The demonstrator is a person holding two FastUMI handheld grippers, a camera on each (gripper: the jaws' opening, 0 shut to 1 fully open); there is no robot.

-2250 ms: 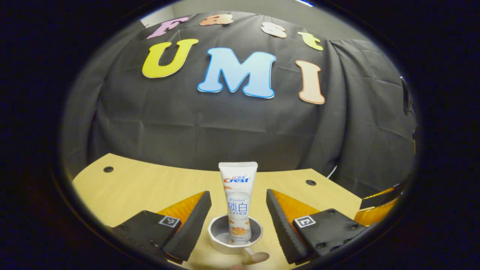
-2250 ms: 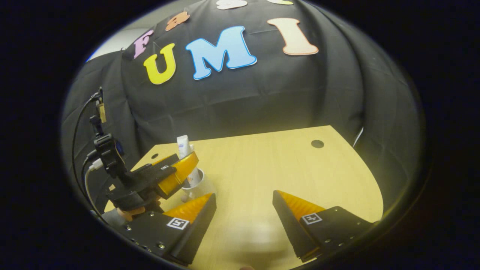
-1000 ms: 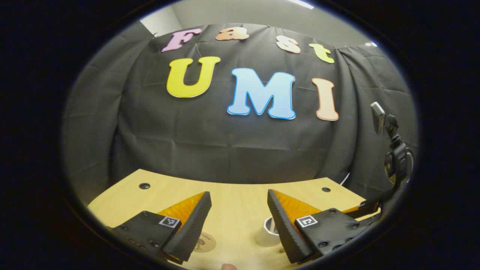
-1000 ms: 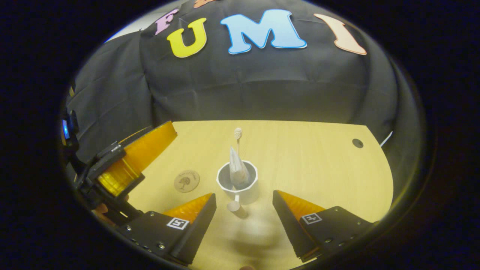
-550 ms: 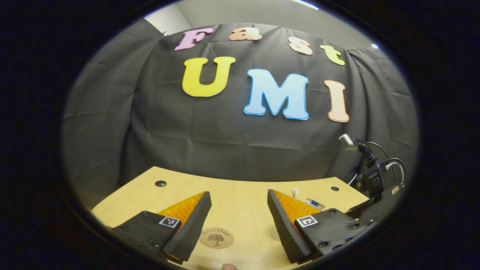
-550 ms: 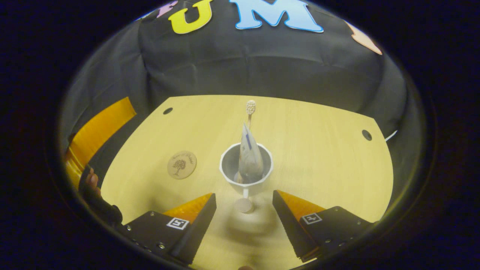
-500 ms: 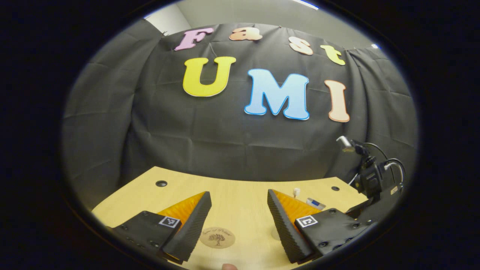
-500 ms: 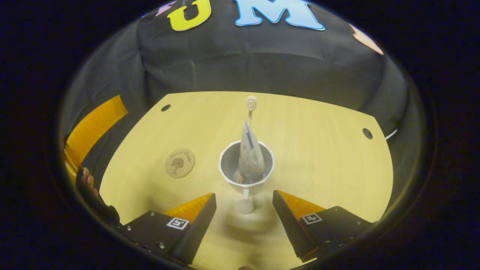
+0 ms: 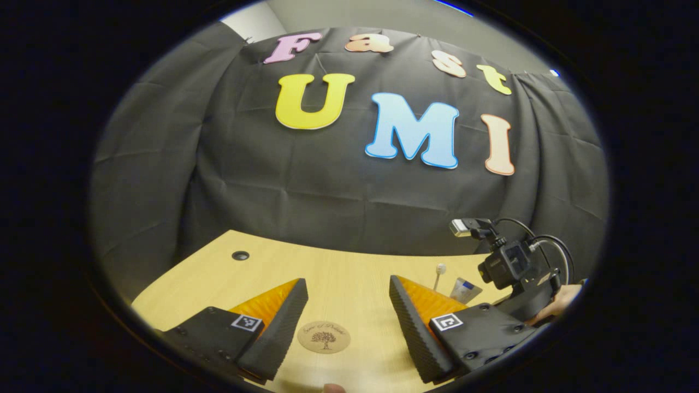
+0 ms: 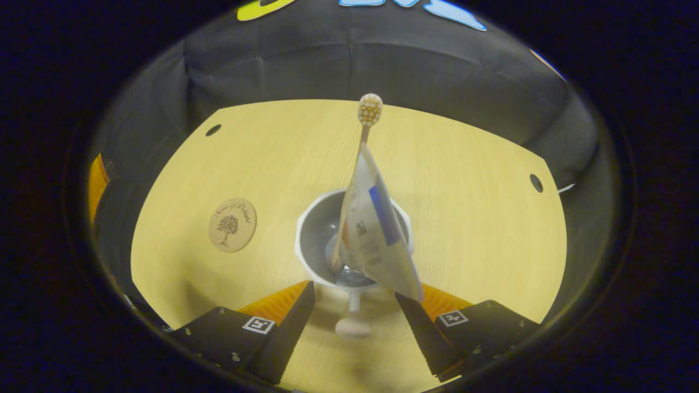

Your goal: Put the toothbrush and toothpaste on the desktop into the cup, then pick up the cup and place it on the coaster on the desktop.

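Observation:
A white cup (image 10: 298, 240) stands in the middle of the wooden desk (image 10: 464, 218). Inside it lean a toothbrush (image 10: 369, 109) with its head up and a toothpaste tube (image 10: 377, 234). My right gripper (image 10: 355, 295) is open just above the cup, its fingers on either side of the cup's knobbed handle (image 10: 352, 326). A round wooden coaster (image 10: 232, 224) lies to the cup's left. In the left gripper view the coaster (image 9: 324, 337) lies between the fingers of my open left gripper (image 9: 348, 284). The toothbrush head (image 9: 440, 268) and tube top (image 9: 464, 289) show at right.
The right gripper's body with its cables (image 9: 513, 267) and a hand (image 9: 557, 305) are at the right of the left gripper view. The desk has cable holes (image 10: 213, 130) near its back corners. An orange part of the left gripper (image 10: 97, 185) shows at the left edge.
The right gripper has come down close over the cup, so its fingers now flank the handle. The left gripper has drawn away from the cup, with the coaster now between its fingers.

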